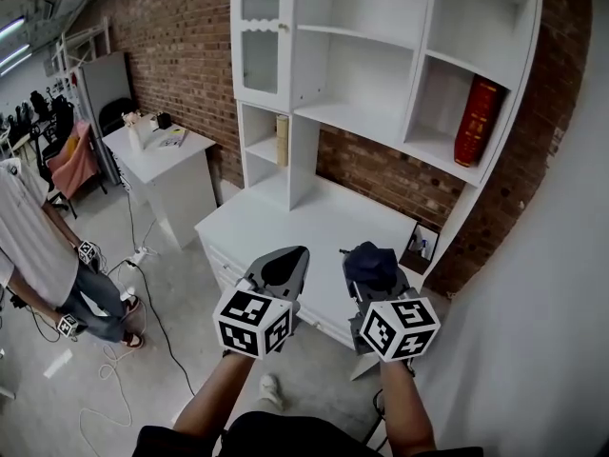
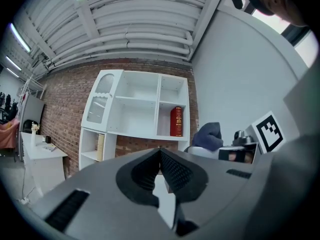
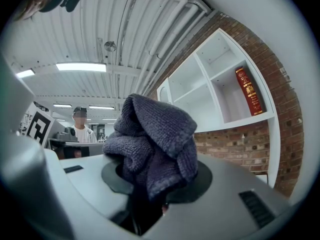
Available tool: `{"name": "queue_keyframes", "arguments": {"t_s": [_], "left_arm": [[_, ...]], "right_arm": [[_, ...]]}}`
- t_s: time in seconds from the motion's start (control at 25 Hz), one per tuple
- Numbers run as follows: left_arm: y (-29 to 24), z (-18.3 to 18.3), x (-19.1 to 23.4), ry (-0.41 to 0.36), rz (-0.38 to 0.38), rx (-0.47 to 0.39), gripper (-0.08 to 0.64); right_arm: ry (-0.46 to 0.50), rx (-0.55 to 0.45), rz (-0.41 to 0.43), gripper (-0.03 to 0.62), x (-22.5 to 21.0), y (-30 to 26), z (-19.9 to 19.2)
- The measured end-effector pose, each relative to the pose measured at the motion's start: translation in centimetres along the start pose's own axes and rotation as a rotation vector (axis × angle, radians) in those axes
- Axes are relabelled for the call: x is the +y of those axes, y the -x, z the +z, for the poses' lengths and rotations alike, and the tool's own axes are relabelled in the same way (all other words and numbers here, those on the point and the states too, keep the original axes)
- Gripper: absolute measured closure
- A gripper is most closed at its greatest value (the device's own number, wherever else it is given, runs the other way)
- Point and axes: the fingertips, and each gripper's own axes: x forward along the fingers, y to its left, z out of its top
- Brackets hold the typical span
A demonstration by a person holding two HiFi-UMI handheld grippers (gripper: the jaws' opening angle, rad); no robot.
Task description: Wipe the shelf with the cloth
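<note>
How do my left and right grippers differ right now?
The left gripper is empty; the right gripper holds a bunched dark cloth. The left's fingers show bare, tips touching; the right's are buried under cloth. Both are shut and point toward the white shelf.

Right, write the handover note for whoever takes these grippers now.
Left gripper: shut, empty, held short of the shelf.
Right gripper: shut on the dark cloth, beside the left one.
Shelf: white unit against the brick wall, ahead of both grippers. A red book stands in a right compartment.
Done: the cloth is gripped.
Left: bring the cloth to the shelf and wipe; it touches no board yet.
</note>
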Motion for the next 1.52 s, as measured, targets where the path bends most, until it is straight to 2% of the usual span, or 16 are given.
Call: {"name": "queue_keyframes", "arguments": {"t_s": [0.36, 0.96, 1.52], "left_arm": [[-4.7, 0.2, 5.1, 0.003, -0.006, 0.01, 0.545], [-12.5, 1.9, 15.3, 0.025, -0.072, 0.023, 0.545], [-16.3, 1.6, 22.8, 0.056, -0.135, 0.028, 0.545]], "right_arm": [[-0.01, 0.007, 0.004, 0.449, -1.9, -6.7, 0.0], [-0.013, 0.026, -0.061, 0.449, -4.5, -19.0, 1.0], [-0.004, 0.045, -0.109, 0.448, -4.9, -27.4, 0.5]]}}
